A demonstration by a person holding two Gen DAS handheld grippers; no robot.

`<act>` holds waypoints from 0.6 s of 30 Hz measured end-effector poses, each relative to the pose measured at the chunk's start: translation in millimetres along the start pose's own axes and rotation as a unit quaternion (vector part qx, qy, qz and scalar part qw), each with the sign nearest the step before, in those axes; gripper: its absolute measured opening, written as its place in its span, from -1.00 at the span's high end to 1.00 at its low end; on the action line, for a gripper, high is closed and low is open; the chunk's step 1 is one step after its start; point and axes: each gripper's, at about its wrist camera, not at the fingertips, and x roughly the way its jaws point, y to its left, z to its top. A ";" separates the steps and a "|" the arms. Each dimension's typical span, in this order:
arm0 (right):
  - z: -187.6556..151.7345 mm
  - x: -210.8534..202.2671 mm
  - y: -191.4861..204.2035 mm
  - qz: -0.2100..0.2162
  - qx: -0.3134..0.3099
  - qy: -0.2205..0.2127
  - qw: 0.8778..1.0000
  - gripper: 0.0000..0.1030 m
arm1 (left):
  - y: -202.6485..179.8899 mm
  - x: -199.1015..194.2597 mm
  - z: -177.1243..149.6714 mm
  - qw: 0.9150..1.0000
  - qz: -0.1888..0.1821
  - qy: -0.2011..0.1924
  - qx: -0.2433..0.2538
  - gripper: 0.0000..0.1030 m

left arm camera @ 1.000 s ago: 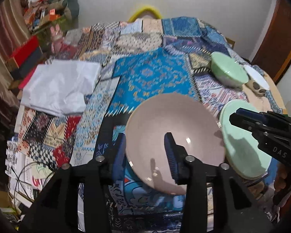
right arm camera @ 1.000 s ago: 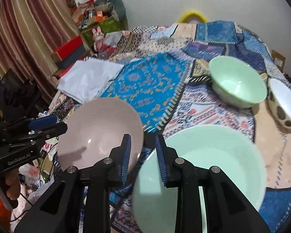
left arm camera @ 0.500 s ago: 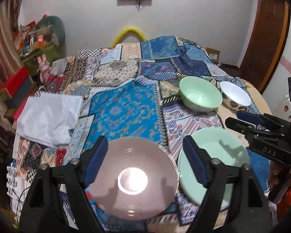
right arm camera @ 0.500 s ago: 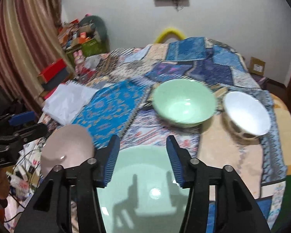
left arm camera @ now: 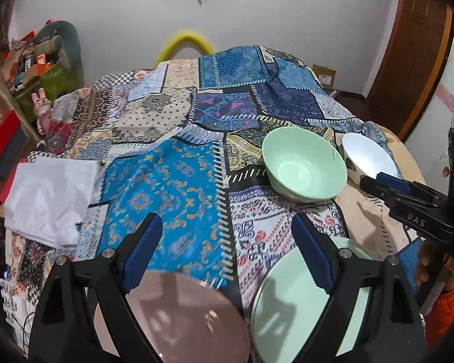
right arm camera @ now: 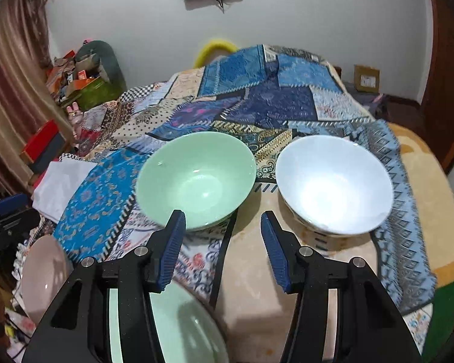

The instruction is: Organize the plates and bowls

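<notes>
In the right wrist view the right gripper (right arm camera: 222, 249), fingers wide apart and empty, aims at the gap between the pale green glazed bowl (right arm camera: 195, 179), centre-left, and the white ceramic bowl (right arm camera: 333, 183), centre-right; the left gripper (left arm camera: 227, 254) is also wide open and empty.

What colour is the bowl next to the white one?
Pale mint green bowl; right wrist view shows it best.

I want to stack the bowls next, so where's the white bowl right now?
In the right wrist view the white round bowl sits upright on the patchwork cloth, just right of the pale green bowl, ahead of the open right gripper.
</notes>
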 end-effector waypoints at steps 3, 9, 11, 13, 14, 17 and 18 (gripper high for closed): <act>2.8 17.3 -4.2 0.001 0.007 0.016 1.000 0.31 | -3.9 20.1 8.7 1.000 -0.005 0.012 0.008 -0.70; 5.9 42.3 -9.4 0.011 0.018 0.044 0.999 0.46 | -10.1 53.0 20.6 0.999 -0.008 0.026 0.017 -0.70; 5.8 47.9 -9.9 0.013 0.019 0.051 0.998 0.47 | -11.0 62.9 23.7 0.999 -0.012 0.031 0.018 -0.70; 6.8 51.6 -9.8 0.014 0.020 0.054 0.998 0.47 | -10.7 69.3 26.0 0.999 -0.015 0.034 0.018 -0.70; 7.4 53.3 -9.5 0.015 0.019 0.056 0.998 0.49 | -10.5 72.5 27.4 0.999 -0.016 0.035 0.019 -0.70; 9.5 59.0 -7.6 0.009 0.011 0.059 0.998 0.49 | -9.2 80.6 31.3 0.999 -0.021 0.036 0.016 -0.70; 11.4 61.8 -7.8 0.010 0.009 0.059 0.998 0.51 | -8.8 82.4 32.0 0.999 -0.023 0.037 0.015 -0.70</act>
